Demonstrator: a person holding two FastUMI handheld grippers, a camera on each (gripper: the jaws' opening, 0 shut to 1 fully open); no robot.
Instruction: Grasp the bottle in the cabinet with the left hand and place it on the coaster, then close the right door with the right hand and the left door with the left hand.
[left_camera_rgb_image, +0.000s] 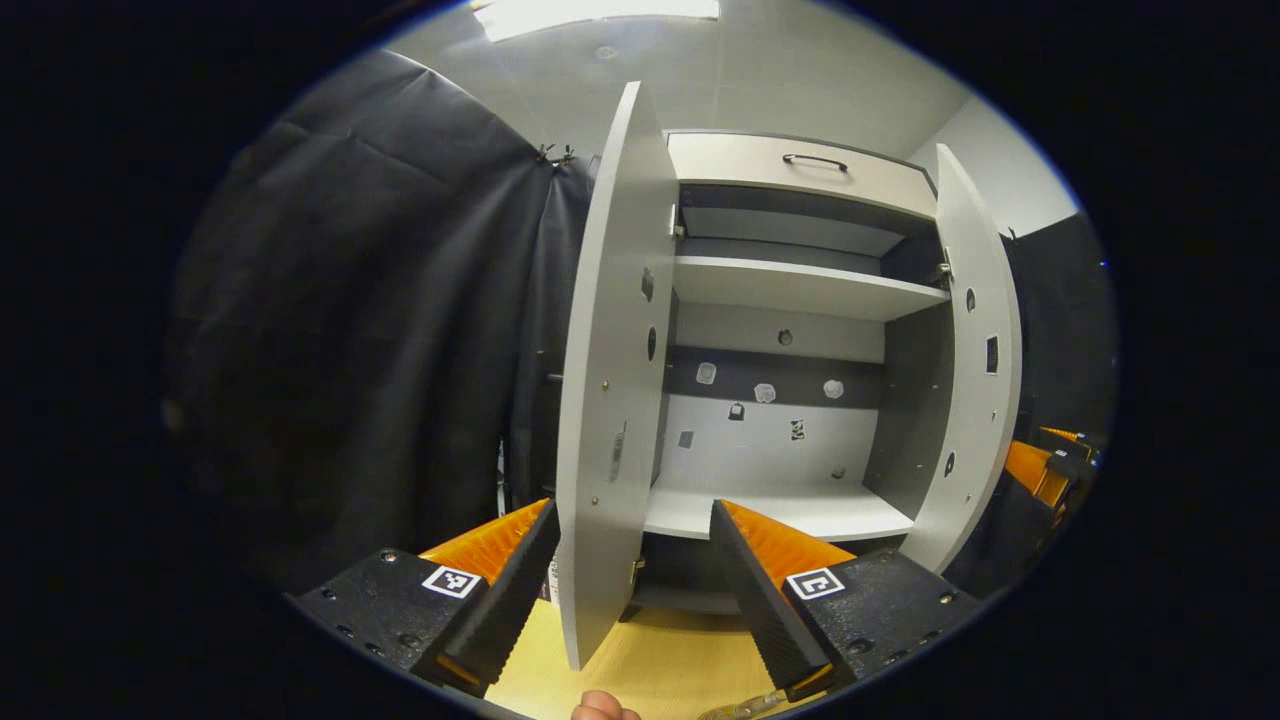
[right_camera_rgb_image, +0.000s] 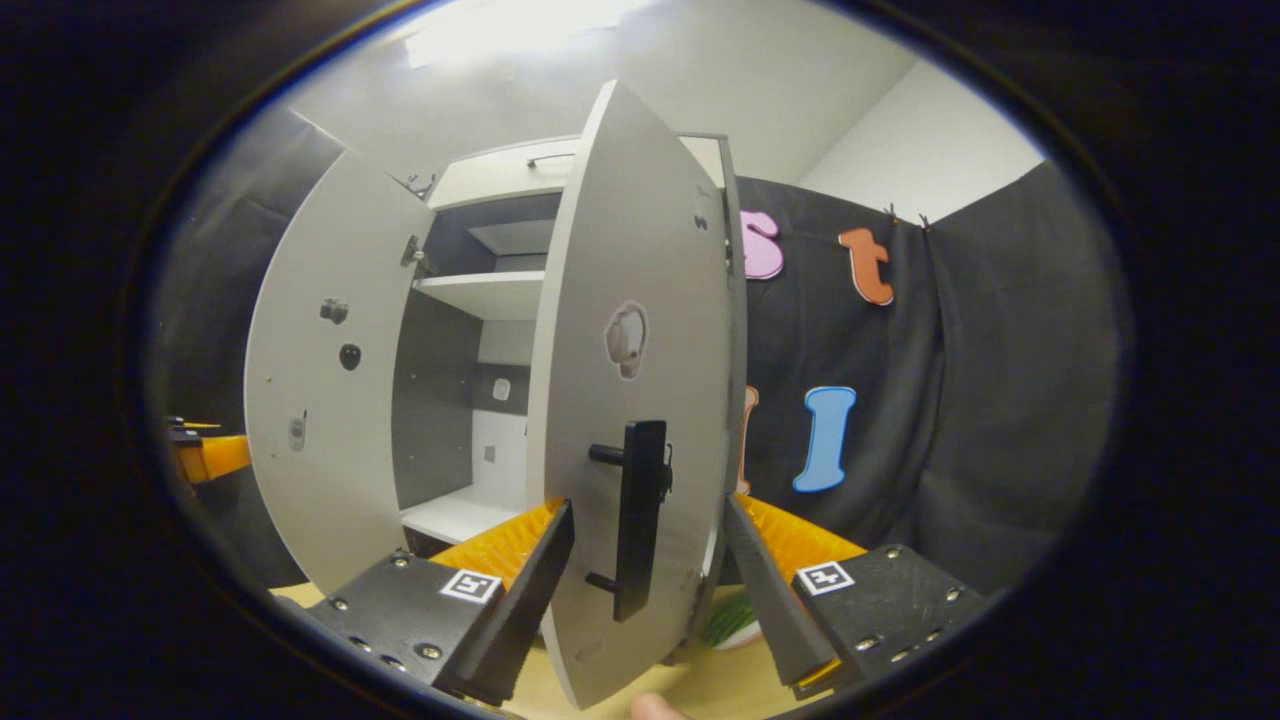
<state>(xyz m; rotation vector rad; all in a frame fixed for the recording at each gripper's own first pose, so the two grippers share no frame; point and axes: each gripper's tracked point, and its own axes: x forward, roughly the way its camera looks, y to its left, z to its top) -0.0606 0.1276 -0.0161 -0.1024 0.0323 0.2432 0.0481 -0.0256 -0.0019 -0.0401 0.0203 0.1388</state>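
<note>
Straddling the edge of the left door (left_camera_rgb_image: 610, 400), the left tool (left_camera_rgb_image: 632, 590) has its jaws wide, one finger on each side of the upright panel, neither clearly touching it. A fingertip (left_camera_rgb_image: 603, 708) is cut off at the bottom edge, above the table (left_camera_rgb_image: 680, 670). Beyond, the cabinet (left_camera_rgb_image: 790, 400) stands open. The right tool (right_camera_rgb_image: 650, 590), jaws wide, flanks the right door (right_camera_rgb_image: 640, 400), whose handle (right_camera_rgb_image: 638, 515) runs vertically. A green-striped thing (right_camera_rgb_image: 735, 620) behind that door is mostly hidden; I cannot tell what it is.
</note>
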